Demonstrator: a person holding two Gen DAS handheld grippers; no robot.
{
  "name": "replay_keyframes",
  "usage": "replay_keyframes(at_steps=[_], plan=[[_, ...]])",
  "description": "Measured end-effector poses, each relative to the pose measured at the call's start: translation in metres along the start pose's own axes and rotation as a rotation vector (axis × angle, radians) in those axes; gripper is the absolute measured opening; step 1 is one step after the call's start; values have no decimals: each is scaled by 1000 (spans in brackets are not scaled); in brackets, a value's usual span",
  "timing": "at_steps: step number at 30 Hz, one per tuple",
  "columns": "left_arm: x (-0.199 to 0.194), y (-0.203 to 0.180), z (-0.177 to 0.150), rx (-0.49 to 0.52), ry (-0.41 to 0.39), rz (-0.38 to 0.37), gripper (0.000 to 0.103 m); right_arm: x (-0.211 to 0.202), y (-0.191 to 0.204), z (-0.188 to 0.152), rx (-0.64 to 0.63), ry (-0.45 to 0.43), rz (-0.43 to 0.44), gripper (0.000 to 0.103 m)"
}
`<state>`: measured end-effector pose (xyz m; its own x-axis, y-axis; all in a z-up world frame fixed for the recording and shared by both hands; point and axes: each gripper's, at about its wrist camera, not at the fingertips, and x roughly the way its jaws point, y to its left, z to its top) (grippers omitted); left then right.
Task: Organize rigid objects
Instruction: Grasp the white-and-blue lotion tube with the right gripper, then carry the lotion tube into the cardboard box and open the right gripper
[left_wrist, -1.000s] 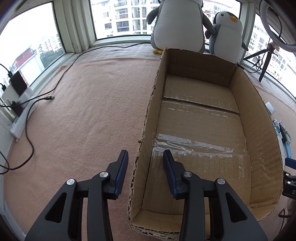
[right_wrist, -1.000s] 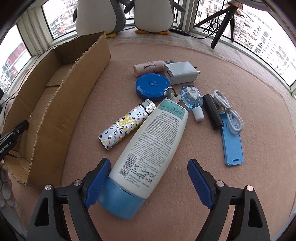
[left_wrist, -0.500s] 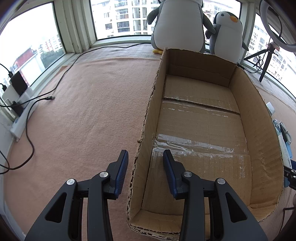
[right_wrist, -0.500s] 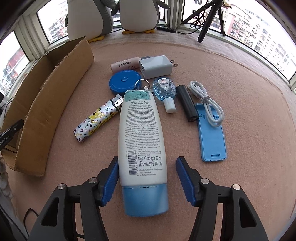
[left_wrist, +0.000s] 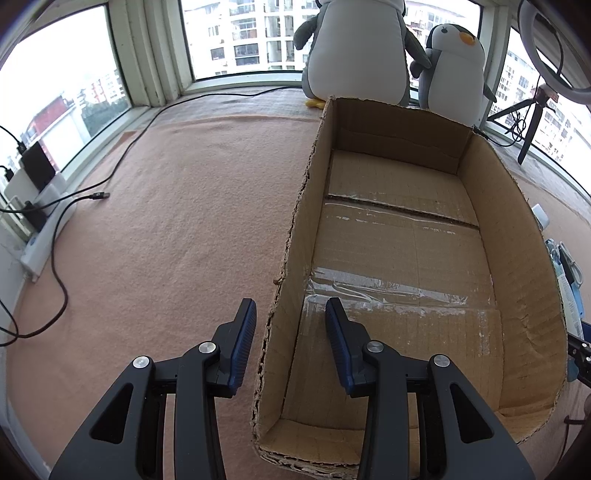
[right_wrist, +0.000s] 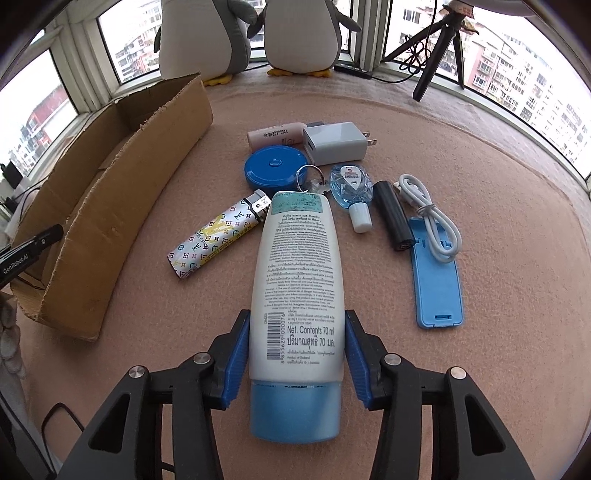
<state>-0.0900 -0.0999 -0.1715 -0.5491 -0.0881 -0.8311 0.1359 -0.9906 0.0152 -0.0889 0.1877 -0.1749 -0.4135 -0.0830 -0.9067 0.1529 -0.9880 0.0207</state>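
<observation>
1. Since one second ago, the right gripper (right_wrist: 297, 334) has slid forward and squeezed in, so its blue pads now press both sides of the white lotion tube with the blue cap (right_wrist: 297, 295). It is clamped on the tube, which lies flat on the pink carpet (right_wrist: 498, 166).
2. Nothing much has changed for the left gripper (left_wrist: 291, 341). Its jaws sit apart, one on each side of the near left wall of the brown cardboard box (left_wrist: 295, 236). They do not seem to pinch the wall, so I call it open.
3. I think the job has only just begun. The box has nothing in it, and no item has gone in.
4. Lots of things wait on the carpet: a lighter with a colourful pattern (right_wrist: 218, 234), a round blue case (right_wrist: 275, 171), a white plug charger (right_wrist: 336, 142), a small pink tube (right_wrist: 275, 136), a little clear blue bottle (right_wrist: 349, 188), a black stick (right_wrist: 393, 216), a white cable (right_wrist: 432, 218) and a flat blue plastic stand (right_wrist: 437, 284).
5. Only the right camera shows the tube and most of these things.
6. Only the left camera shows the inside of the box, with shiny tape across its floor. It also shows black wires (left_wrist: 110, 177) by the window.
</observation>
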Motion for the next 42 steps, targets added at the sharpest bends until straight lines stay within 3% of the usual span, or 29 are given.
replay_keyframes(at_steps=[7, 13, 23, 32, 42], plan=[[0, -1, -1, 8, -1, 8, 38, -17, -1, -6, 32, -42, 28, 44], [0, -1, -1, 8, -1, 6, 38, -45, 13, 9, 15, -116, 70, 44], [1, -1, -2, 13, -9, 9, 38, -64, 83, 53, -96, -207, 194, 44], [1, -1, -3, 10, -16, 3, 38, -33, 142, 70, -190, -176, 241, 44], [1, 0, -3, 13, -17, 6, 38, -9, 153, 72, -207, -133, 263, 44]])
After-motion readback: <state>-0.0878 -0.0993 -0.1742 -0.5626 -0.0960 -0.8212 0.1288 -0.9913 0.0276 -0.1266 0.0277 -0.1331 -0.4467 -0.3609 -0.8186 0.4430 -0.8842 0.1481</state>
